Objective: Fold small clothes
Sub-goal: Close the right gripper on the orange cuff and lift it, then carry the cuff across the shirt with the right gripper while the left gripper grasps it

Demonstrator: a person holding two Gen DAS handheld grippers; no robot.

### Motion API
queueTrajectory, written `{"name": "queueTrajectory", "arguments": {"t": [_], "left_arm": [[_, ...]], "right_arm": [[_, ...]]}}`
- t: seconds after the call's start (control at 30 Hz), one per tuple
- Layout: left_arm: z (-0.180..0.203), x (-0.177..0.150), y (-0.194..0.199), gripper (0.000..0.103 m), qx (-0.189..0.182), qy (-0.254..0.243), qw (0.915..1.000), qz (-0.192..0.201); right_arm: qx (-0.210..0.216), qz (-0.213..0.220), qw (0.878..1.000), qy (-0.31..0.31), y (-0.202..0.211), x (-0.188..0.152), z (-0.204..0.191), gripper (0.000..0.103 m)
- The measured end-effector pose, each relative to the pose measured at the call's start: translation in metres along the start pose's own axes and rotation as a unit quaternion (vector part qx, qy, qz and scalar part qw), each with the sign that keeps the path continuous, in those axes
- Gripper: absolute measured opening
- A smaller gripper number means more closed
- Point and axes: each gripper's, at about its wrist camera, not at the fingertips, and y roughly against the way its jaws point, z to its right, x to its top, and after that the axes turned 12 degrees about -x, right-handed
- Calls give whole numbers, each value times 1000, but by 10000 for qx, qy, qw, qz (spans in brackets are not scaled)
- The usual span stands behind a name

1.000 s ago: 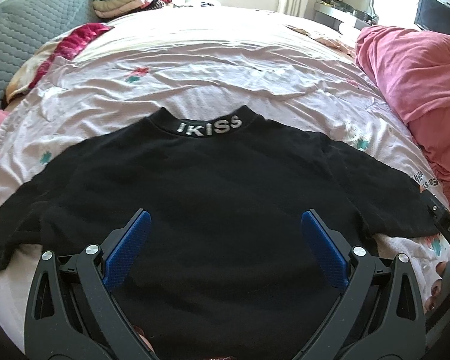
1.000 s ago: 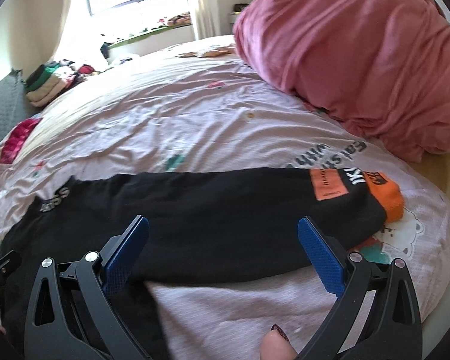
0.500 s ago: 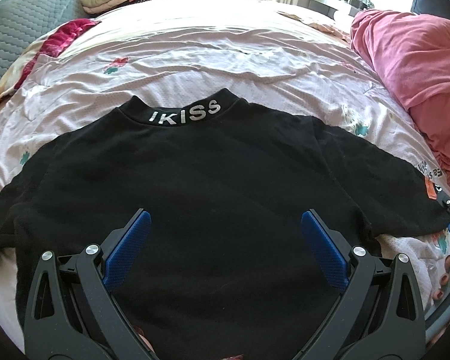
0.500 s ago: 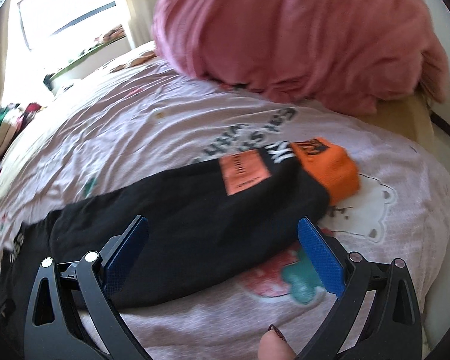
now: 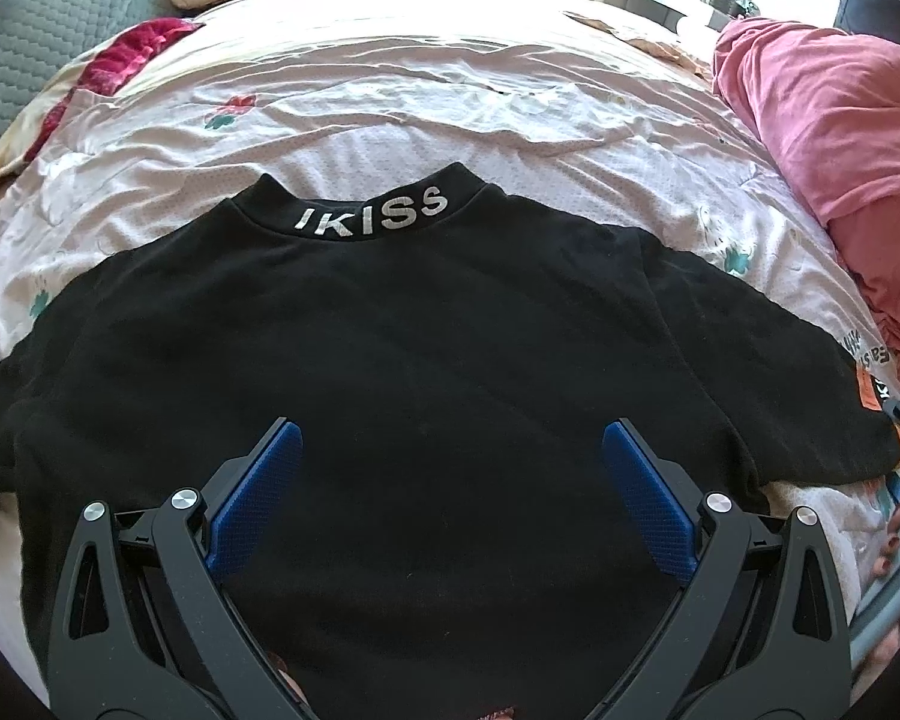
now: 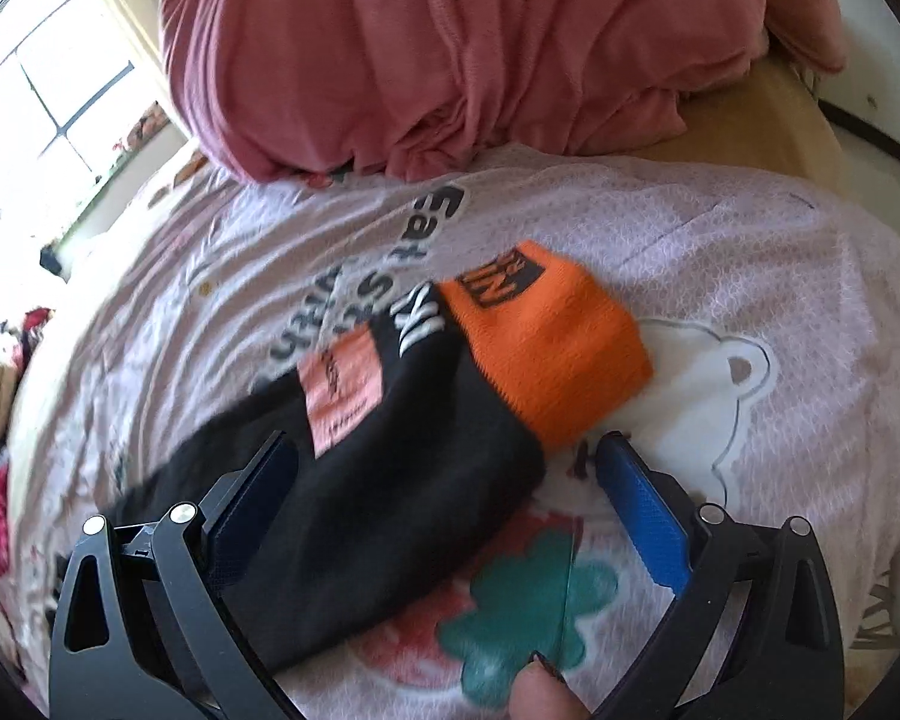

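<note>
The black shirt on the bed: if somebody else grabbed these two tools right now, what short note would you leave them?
Left gripper: open, empty, over the lower body of the black shirt.
Right gripper: open, empty, fingers either side of the shirt's right sleeve, just short of the orange cuff.
The shirt lies spread flat on the pink sheet, collar pointing away, both sleeves stretched out. A pink blanket is heaped beyond the cuff.
Done: laid out flat. No fold visible yet.
Left: probably fold the sleeves in over the body, then fold the body.
</note>
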Motion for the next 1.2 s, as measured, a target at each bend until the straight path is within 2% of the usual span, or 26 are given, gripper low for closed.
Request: {"name": "queueTrajectory", "arguments": {"t": [0.13,0.2,0.23,0.27,0.33,0.37,0.43,0.63,0.8,0.9,1.07,1.2], "left_arm": [[-9,0,6,94,15,28,10000,14],[-17,0,12,94,-18,109,9999,51],[-21,0,15,94,-60,159,9998,77],[-26,0,20,94,-95,208,9997,116],[-32,0,25,94,-75,254,9995,156],[-37,0,28,94,-53,284,9994,171],[-42,0,31,94,-38,350,9992,179],[-56,-3,42,94,-57,577,9980,266],[-65,-6,50,94,-125,728,9968,294],[-73,-7,57,94,-208,852,9956,318],[-87,-7,71,94,-349,1011,9934,419],[-99,-8,82,94,-588,1234,9893,518]], "right_arm": [[253,-4,9995,-213,-8,8,4,95],[392,53,9988,-280,-9,12,5,68],[433,10,9985,-345,-10,13,7,58],[483,6,9981,-373,-10,14,8,55],[603,12,9973,-431,-10,14,11,31],[685,7,9966,-453,-9,14,11,24],[886,109,9953,-386,-1,14,8,17],[1807,736,9807,131,45,9,-23,15],[2421,894,9621,881,76,-8,-64,13],[2763,987,9448,1457,99,-26,-92,13],[3298,879,9145,2170,122,-56,-132,13],[3417,903,8975,2640,141,-85,-152,13]]}}
